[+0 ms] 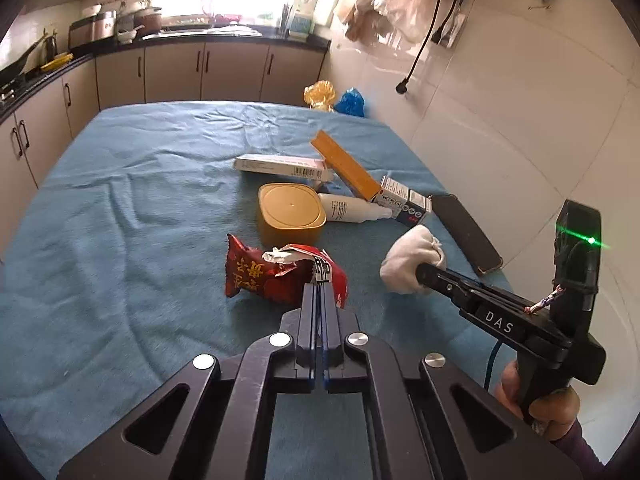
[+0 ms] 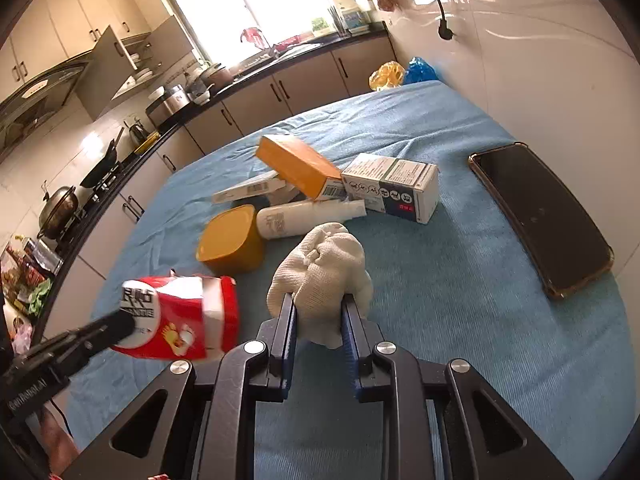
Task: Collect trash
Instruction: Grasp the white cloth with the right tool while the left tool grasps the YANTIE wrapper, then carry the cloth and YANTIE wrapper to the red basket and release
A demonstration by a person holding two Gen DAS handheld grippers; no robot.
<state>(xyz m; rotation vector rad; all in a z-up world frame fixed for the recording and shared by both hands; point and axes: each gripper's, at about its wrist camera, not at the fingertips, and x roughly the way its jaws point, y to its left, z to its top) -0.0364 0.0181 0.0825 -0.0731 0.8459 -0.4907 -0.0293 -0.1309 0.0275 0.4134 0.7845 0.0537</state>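
Observation:
A crumpled red snack wrapper (image 1: pixel 272 276) is pinched at its right edge by my left gripper (image 1: pixel 320 290), whose jaws are shut tight on the foil. From the right wrist view the same wrapper (image 2: pixel 184 320) hangs slightly above the blue cloth, held by the left gripper (image 2: pixel 120 326). A white crumpled wad of tissue (image 2: pixel 324 264) sits between the fingers of my right gripper (image 2: pixel 318 304), squeezed from both sides. In the left wrist view that wad (image 1: pixel 408 260) shows at the tip of the right gripper (image 1: pixel 424 274).
On the blue tablecloth (image 1: pixel 120 240) behind lie a yellow lidded tub (image 1: pixel 290 212), a white bottle (image 1: pixel 348 208), an orange box (image 1: pixel 346 166) and two white cartons (image 1: pixel 280 164) (image 2: pixel 394 188). A dark phone (image 2: pixel 540 216) lies by the tiled wall. Kitchen cabinets run along the far side.

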